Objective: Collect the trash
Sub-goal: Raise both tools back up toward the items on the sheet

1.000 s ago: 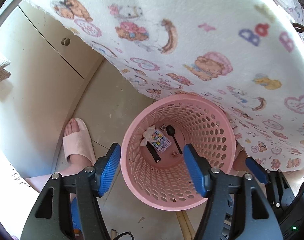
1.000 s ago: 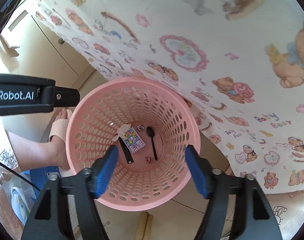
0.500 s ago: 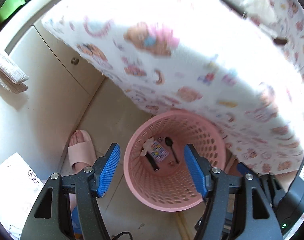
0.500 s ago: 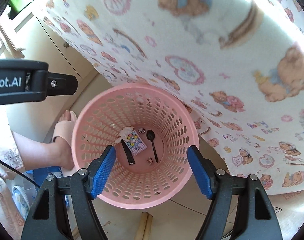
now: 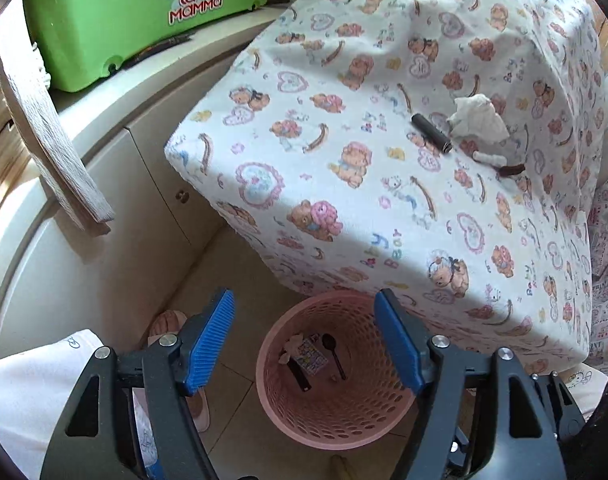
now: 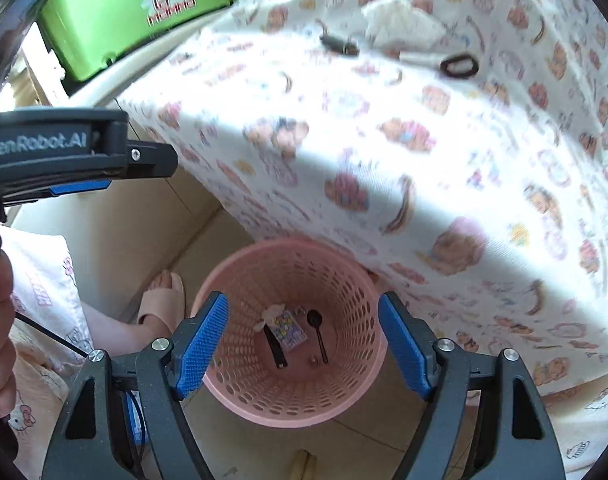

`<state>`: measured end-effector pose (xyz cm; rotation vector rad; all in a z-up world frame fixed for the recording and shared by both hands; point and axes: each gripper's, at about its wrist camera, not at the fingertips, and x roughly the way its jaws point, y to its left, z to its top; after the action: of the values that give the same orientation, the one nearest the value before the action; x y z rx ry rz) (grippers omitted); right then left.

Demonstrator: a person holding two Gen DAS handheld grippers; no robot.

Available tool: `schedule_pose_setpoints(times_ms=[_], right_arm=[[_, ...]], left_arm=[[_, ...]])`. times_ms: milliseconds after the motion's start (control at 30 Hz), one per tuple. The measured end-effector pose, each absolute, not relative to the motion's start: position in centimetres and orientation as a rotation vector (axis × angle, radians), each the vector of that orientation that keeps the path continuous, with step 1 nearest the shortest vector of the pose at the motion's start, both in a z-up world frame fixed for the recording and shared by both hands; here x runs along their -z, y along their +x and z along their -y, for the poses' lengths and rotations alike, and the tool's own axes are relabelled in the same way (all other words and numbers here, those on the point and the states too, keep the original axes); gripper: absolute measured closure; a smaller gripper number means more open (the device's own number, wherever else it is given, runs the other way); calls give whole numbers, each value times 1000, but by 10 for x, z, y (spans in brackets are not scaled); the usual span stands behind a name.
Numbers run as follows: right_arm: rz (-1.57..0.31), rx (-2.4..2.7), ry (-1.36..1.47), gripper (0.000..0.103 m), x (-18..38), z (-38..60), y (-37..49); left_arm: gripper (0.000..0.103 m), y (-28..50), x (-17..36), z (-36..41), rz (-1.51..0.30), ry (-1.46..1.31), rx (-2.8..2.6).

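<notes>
While several pieces already lie at the bottom of the pink basket — a black spoon, a printed wrapper, a dark stick and a scrap of tissue — we judge the job only partly done. On the tabletop, under its bear-print cloth, we can see more trash left to collect: a crumpled tissue, a dark cylinder just beside it, a small white piece and a dark hair tie touching its end. The basket stands on the floor, partly tucked under the cloth's hanging edge.

Our left gripper is spread wide and carries nothing, its blue pads framing the basket from above. Our right gripper is likewise wide apart and bare, hanging over the basket's mouth, touching neither rim nor contents. Both look ready for the next pick.
</notes>
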<state>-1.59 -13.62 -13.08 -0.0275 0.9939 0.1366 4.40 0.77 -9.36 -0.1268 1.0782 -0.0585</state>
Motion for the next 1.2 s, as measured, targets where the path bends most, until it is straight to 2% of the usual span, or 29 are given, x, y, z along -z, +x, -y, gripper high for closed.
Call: schedule_pose_setpoints(times_ms=[100, 200, 333, 600, 1200], right_arm=[[-926, -123, -32, 23, 114, 137, -23], [-881, -128, -55, 18, 98, 137, -26], [-802, -134, -96, 18, 79, 136, -34], [-720, -118, -19, 18, 51, 153, -32], [-537, 56, -17, 18, -19, 236, 48]], left_arm=[[29, 41, 83, -9, -1028, -101, 42], [26, 41, 76, -3, -1001, -49, 20], [26, 45, 59, 0, -950, -4, 8], [17, 52, 15, 12, -849, 41, 53], [13, 121, -50, 37, -729, 35, 102]])
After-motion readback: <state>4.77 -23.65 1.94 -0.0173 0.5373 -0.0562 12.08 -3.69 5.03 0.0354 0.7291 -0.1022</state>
